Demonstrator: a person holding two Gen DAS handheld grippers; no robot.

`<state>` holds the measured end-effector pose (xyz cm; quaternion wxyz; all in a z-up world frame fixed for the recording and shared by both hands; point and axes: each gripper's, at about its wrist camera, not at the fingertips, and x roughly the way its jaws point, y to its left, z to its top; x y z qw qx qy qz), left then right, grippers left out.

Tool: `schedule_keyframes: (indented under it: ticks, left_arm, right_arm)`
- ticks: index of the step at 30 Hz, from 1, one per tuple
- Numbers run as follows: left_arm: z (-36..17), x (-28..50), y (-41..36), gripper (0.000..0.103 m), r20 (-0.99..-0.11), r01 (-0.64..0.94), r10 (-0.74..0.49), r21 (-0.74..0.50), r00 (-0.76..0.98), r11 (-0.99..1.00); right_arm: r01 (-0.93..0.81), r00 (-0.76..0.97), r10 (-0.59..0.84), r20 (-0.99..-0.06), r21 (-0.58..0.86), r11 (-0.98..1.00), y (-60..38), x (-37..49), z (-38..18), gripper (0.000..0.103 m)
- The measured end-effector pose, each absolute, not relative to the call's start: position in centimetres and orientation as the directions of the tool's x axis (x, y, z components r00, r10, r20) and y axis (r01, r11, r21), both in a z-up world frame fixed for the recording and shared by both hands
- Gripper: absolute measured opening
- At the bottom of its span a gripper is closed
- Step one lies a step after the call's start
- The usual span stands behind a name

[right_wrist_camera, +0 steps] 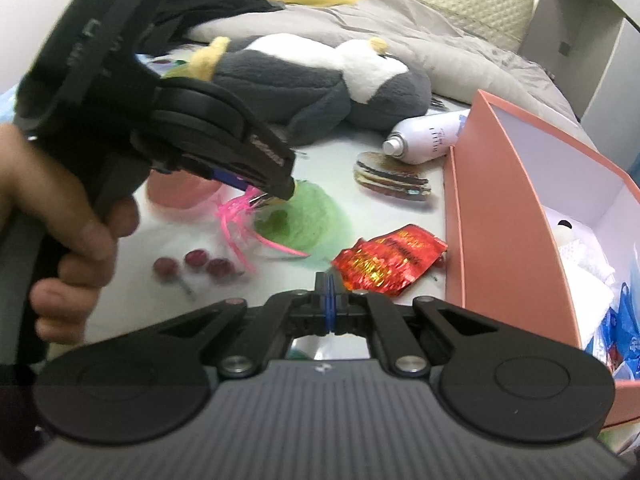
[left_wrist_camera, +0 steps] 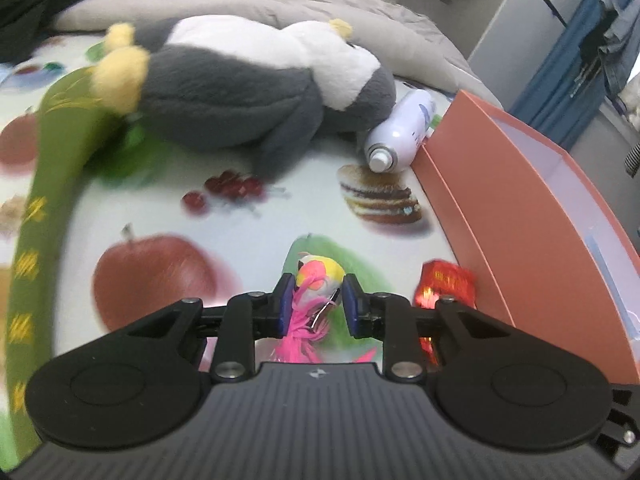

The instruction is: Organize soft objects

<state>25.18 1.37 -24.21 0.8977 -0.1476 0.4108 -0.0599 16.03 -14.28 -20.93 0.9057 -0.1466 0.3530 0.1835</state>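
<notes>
My left gripper [left_wrist_camera: 316, 288] is shut on a small feathered toy [left_wrist_camera: 320, 276] with a pink, yellow and white body and pink feathers, held just above the fruit-print sheet [left_wrist_camera: 168, 208]. In the right wrist view the left gripper [right_wrist_camera: 260, 196] shows with pink feathers [right_wrist_camera: 236, 216] hanging from it. My right gripper [right_wrist_camera: 330, 280] is shut and empty, near a red foil wrapper [right_wrist_camera: 392, 260]. A large grey-and-white plush [left_wrist_camera: 248, 84] lies at the back; it also shows in the right wrist view [right_wrist_camera: 312, 80]. A pink box [right_wrist_camera: 516, 216] stands at the right.
A white spray can [left_wrist_camera: 400, 128] lies between the plush and the pink box [left_wrist_camera: 520, 208]. A green strap [left_wrist_camera: 44, 208] runs along the left. The red wrapper [left_wrist_camera: 444, 284] lies by the box. The box holds white and blue soft items [right_wrist_camera: 592, 280]. Grey bedding [right_wrist_camera: 440, 40] lies behind.
</notes>
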Motion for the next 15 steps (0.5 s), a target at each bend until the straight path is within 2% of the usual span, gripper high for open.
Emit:
schedule_keyframes:
  ticks: [4,12,13,14,15]
  left_arm:
    - [-23.9,22.8,2.0,0.028,-0.719,-0.056,-0.198,-0.313,0.667,0.948]
    - [-23.9,20.3,3.3,0.028,-0.709,-0.096,-0.14,-0.282,0.692,0.955]
    - [-23.9,20.3,3.2,0.028,-0.71,-0.094,-0.132,-0.269,0.691,0.959]
    - [-23.9,20.3,3.2,0.028,-0.711,-0.092,-0.127,-0.261,0.692,0.961]
    - [-23.9,20.3,3.3,0.028,-0.709,-0.092,-0.128,-0.264,0.694,0.96]
  right_arm:
    - [-0.408,0.694,0.222,-0.685,-0.12,0.905,-14.8,15.7,-21.1,0.004]
    - [-0.248,0.706,0.209,-0.677,0.041,0.968,-15.6,16.8,-20.9,0.008]
    - [-0.224,0.706,0.205,-0.678,0.061,0.973,-15.6,17.1,-20.9,0.017]
    - [-0.205,0.708,0.202,-0.677,0.077,0.976,-15.6,17.4,-20.9,0.035]
    - [-0.185,0.712,0.194,-0.675,0.086,0.979,-15.6,17.6,-20.9,0.045]
